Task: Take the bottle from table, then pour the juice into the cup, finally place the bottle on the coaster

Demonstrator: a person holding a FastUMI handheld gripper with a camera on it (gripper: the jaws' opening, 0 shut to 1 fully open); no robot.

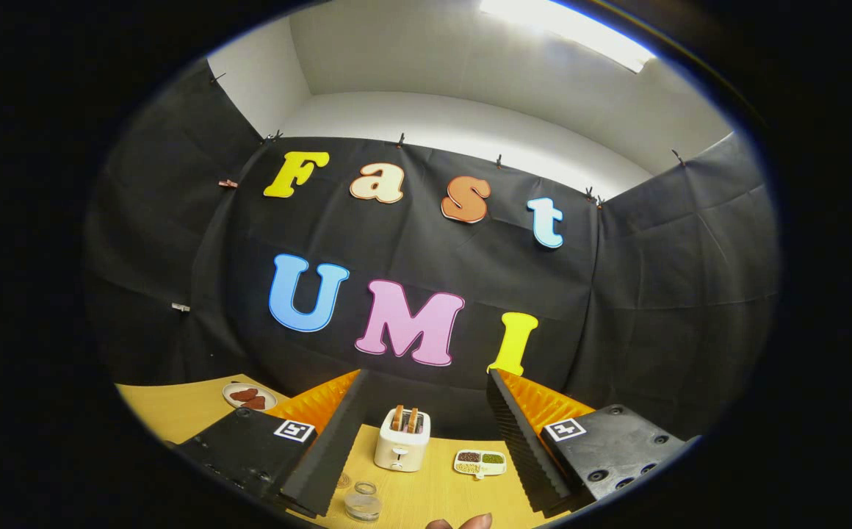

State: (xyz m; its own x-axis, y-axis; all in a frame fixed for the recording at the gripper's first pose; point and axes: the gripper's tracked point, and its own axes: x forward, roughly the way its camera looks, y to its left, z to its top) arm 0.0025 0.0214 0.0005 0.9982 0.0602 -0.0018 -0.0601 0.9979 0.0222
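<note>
My gripper (426, 382) is held high and stands open, with nothing between its two black, orange-backed fingers (334, 433). On the wooden table (426, 492) below, a small clear glass cup (363, 503) sits between the fingers, close to the left one. A thin ring-shaped item (342, 482), perhaps a coaster, lies flat just behind the cup. At the very bottom, between the fingers, a person's fingertips (461, 522) poke in.
A white toaster (402, 439) with bread slices stands farther back between the fingers. A small divided tray (479, 463) of grains lies to its right. A plate of brown food (250, 397) sits beyond the left finger.
</note>
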